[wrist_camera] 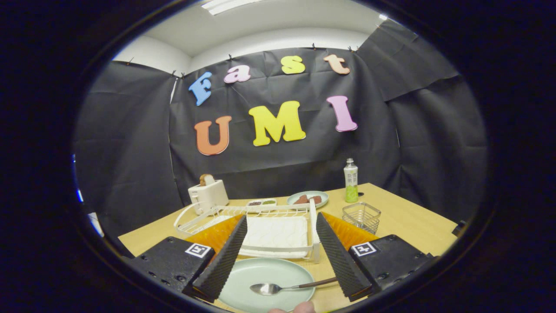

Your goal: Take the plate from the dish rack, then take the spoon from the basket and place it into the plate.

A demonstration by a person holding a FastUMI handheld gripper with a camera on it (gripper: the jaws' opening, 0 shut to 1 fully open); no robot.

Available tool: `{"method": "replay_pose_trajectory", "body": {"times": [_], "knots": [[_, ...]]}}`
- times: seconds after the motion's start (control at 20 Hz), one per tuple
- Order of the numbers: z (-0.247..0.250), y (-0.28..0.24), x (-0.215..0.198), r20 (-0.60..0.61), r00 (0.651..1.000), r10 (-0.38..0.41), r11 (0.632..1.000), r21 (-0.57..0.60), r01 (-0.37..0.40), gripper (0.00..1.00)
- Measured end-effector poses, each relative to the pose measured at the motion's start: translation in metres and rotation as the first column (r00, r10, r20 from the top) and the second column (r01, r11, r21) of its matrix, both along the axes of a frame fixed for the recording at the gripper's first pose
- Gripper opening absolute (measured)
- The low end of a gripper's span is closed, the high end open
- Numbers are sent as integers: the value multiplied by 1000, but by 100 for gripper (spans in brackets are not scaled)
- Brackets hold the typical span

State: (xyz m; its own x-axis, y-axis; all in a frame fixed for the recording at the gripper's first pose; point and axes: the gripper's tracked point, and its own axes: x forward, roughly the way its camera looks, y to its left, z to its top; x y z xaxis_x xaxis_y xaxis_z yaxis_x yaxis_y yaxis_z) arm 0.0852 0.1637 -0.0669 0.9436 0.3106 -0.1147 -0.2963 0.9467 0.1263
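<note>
Gripper (278, 256) fingers spread wide, nothing between the pads, holding nothing. Plate (265, 284), pale green, sits on the table (404, 221) between and just below the fingers; its near rim is cut off and its left edge is hidden behind the left finger (221, 261). Spoon (293, 287) lies in the plate, bowl left, dark handle running right over the rim and disappearing behind the right finger (339, 256). Dish rack (269, 230), white wire with a white tray, is just beyond the plate; its left part is partly hidden by the finger and an orange gripper panel. Wire basket (361, 216) stands right of the rack; contents hard to make out. Behind: white toaster (208, 194) with something brown in the slot, small dish (261, 203) with two dark fills, a second plate (307, 199) with reddish pieces, unclear what. Bottle (351, 180) has a green-and-white label, print too small to read. Square fiducial tags on both gripper blocks. A fingertip (304, 308) shows at the near edge, mostly cut off.
</note>
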Motion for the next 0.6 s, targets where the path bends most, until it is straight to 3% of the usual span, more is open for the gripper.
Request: {"method": "replay_pose_trajectory", "body": {"times": [0.4,0.6], "knots": [[8,-6,-11,38,999,-26,999,-47,28,100],[13,-21,-20,72,995,-75,992,-98,82,100]]}}
